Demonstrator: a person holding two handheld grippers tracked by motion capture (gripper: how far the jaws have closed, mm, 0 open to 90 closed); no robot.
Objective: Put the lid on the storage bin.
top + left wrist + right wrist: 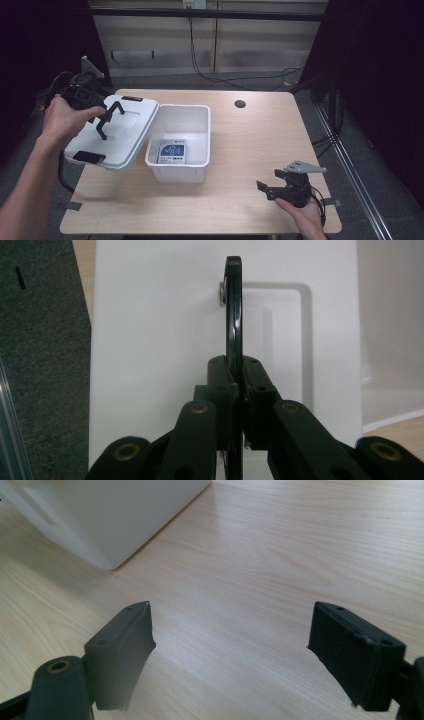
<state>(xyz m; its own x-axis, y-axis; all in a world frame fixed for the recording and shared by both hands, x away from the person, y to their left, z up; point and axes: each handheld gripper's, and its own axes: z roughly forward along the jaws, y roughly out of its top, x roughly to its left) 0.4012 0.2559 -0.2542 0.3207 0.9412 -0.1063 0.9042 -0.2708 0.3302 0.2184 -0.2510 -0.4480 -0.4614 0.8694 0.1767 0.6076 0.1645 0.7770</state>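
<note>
In the high view, the left gripper (102, 120) is clamping the black handle (114, 108) of the white lid (116, 132), which is hanging tilted just left of the open bin (180, 142), its long axis running away from the person. The bin, with a card (172, 151) inside, is sitting on the wooden table (260, 150); behind it a dark floor and cables are showing.

In the left gripper view, the pads (220, 385) are pinching the handle (233, 310) edge-on.

In the right gripper view, the jaws are standing wide apart, empty, over bare table (260, 570), well right of the bin (110, 515).
</note>
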